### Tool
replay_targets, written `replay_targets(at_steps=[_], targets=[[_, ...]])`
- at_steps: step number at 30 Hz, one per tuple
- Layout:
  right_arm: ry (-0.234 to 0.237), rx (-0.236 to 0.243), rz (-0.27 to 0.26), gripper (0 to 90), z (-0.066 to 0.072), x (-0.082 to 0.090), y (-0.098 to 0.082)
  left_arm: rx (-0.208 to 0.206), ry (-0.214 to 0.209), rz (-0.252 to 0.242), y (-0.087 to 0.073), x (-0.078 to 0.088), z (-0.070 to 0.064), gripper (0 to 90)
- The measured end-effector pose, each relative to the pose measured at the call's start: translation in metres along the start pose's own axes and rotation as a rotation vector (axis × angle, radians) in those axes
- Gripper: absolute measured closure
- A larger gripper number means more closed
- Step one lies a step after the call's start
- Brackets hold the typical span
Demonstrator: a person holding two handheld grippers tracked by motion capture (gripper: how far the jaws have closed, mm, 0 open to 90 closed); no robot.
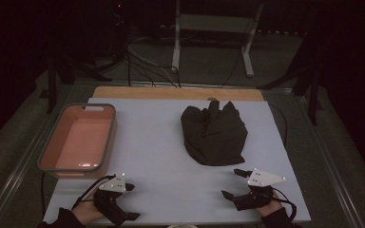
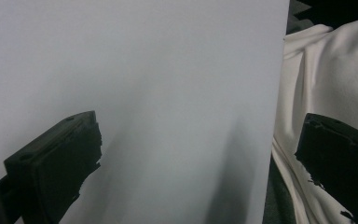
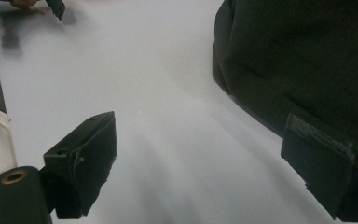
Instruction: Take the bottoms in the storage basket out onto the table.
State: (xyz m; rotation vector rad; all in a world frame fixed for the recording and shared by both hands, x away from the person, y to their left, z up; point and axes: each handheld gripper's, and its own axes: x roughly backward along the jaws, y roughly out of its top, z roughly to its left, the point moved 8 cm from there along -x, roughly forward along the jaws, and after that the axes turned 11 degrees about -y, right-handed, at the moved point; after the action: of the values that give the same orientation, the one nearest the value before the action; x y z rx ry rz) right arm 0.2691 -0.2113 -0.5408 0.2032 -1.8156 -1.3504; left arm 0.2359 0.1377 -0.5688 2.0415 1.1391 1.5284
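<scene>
The bench (image 1: 171, 142) is carrying a crumpled black garment (image 1: 214, 134) at about one o'clock from its middle and a pink bin (image 1: 78, 137) at nine o'clock. I judge the work barely begun: the garment is lying untouched and the bin is sitting empty. The right gripper (image 1: 233, 184) is resting released at five o'clock, near the garment's edge; the left gripper (image 1: 132, 201) is lying released at seven o'clock. The right gripper view is showing the garment's (image 3: 303, 60) weave close up, while the left gripper view is showing white cloth (image 2: 326, 79) past the bench edge.
</scene>
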Motion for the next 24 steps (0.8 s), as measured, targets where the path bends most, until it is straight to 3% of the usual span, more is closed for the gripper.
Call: replay_targets(at_steps=[24], targets=[[-0.005, -0.001, 0.032, 10.5, -0.0026, -0.0046, -0.0073, -0.015, -0.002, -0.045, 0.0056, 0.0024, -0.0037, 0.4]])
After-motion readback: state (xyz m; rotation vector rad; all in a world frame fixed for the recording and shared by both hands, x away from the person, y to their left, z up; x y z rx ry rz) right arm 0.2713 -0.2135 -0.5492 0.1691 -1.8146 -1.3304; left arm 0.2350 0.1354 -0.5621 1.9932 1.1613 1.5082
